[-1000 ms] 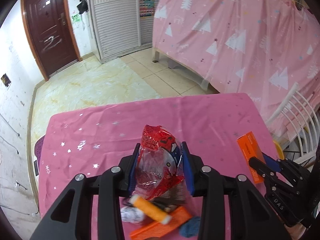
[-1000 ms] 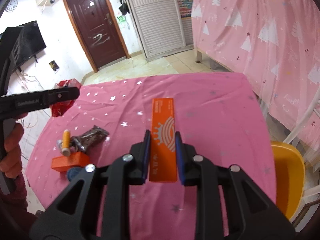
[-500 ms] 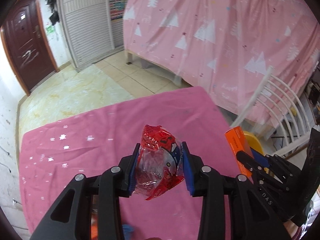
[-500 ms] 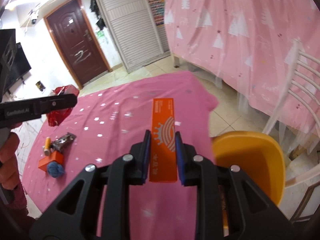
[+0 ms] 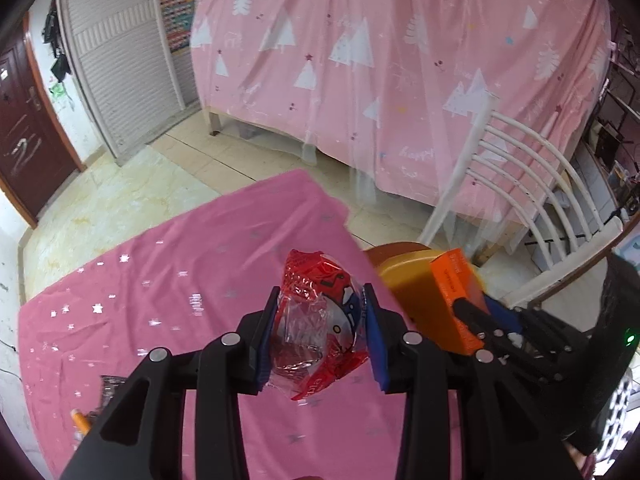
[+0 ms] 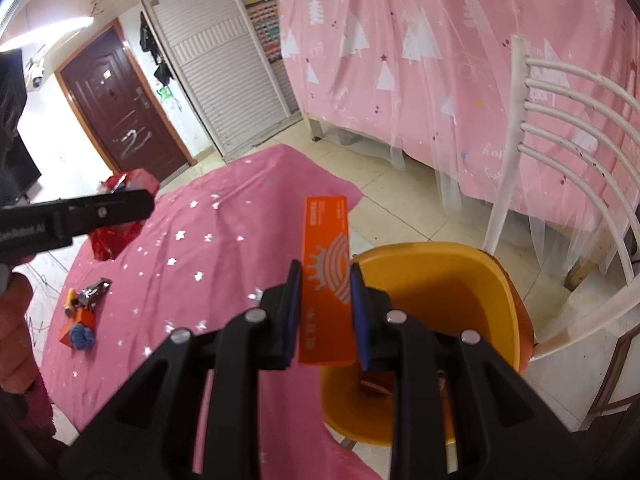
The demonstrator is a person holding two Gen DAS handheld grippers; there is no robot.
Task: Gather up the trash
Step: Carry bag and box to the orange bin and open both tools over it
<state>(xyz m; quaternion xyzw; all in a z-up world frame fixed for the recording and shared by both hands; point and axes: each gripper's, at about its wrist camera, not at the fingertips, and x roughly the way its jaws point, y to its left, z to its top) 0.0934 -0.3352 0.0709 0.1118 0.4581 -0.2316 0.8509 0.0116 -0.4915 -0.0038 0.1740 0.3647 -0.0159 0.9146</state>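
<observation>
My left gripper (image 5: 320, 320) is shut on a crumpled red and clear plastic wrapper (image 5: 316, 320) and holds it above the pink table (image 5: 180, 272), near its right edge. My right gripper (image 6: 325, 292) is shut on a flat orange box (image 6: 326, 272) and holds it beside the rim of the yellow bin (image 6: 432, 280), which stands on the floor at the table's right. In the left wrist view the right gripper (image 5: 480, 320) with the orange box (image 5: 454, 300) hangs over the yellow bin (image 5: 404, 276). The left gripper (image 6: 80, 216) also shows at the left of the right wrist view.
A small pile lies at the table's left edge: an orange thread spool (image 6: 71, 303), a dark wrapper (image 6: 94, 290), an orange block (image 6: 82, 322) and a blue ball (image 6: 82, 338). A white chair (image 6: 560, 152) stands behind the bin. A pink-draped bed (image 5: 400, 60) lies beyond.
Both grippers have swung right with their loads. The right gripper has moved from over the table to the yellow bin. The left gripper has left the pile behind.
</observation>
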